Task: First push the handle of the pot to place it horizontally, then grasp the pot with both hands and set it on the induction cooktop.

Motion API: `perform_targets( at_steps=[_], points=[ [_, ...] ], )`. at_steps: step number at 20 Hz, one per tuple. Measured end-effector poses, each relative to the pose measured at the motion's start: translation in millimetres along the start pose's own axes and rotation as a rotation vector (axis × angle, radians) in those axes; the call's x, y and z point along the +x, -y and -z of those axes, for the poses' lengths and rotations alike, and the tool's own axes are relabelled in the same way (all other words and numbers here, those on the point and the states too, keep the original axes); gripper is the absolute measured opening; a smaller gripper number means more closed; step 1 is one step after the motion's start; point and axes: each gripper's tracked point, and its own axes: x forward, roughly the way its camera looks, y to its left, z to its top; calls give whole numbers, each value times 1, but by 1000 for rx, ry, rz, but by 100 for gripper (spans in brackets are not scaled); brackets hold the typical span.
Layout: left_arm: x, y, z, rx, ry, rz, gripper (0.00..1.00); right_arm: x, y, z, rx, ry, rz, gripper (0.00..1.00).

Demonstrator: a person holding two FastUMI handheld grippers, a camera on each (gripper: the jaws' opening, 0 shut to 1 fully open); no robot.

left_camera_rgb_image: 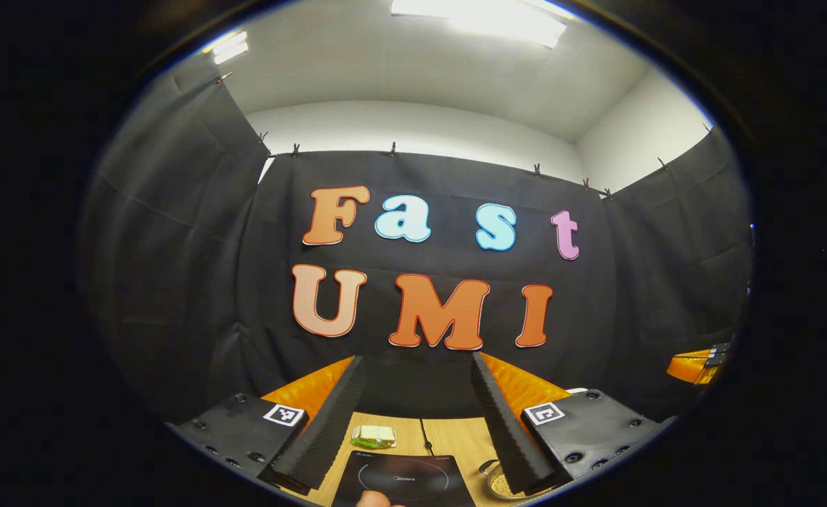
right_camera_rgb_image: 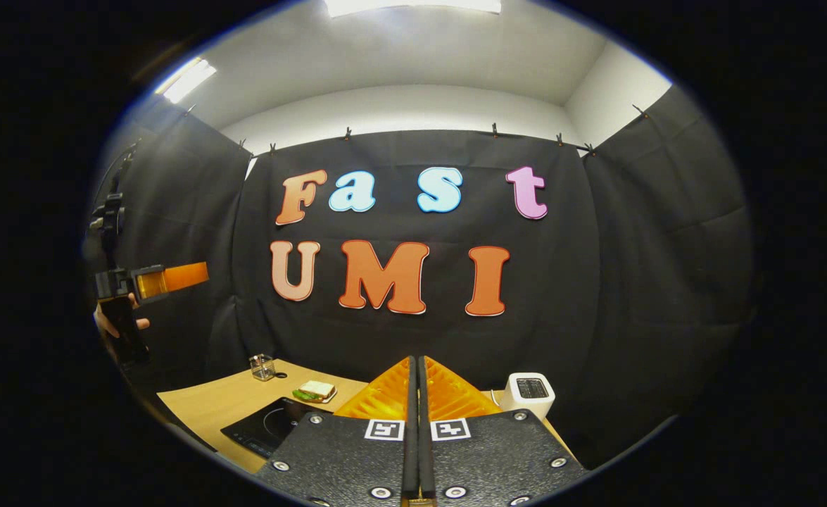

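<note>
We saw the left gripper [left_camera_rgb_image: 419, 415] open above the induction cooktop [left_camera_rgb_image: 405, 480]; the pot [left_camera_rgb_image: 495, 480] was largely hidden. The right gripper [right_camera_rgb_image: 417, 422] was closed, empty.

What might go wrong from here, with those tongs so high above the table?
1. The sandwich lies just behind the induction cooktop; a pot set down carelessly might knock it.
2. The pot peeks out behind the open left tongs, with grain-like contents; a hard push may spill them.
3. The right tongs are shut and must open before grasping.
</note>
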Motion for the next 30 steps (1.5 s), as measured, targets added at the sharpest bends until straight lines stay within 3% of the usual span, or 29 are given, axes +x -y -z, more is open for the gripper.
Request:
perform_targets(
  at_steps=[7,8,11,19,30],
  points=[
    [-5,1,-1,3,-1,-6,99,-9,-17,39,-12,-58,-48,0],
    [-6,3,-2,1,2,-1,99,-10,-20,47,-11,-69,-55,4],
    [-10,4,-6,6,11,5,99,-15,-23,70,7,-109,-76,0],
    [-17,7,-3,5,12,15,99,-26,-18,129,45,-212,-71,0],
    [-11,-1,17,13,-23,-18,99,-46,1,249,125,-421,-37,0]
  ],
)
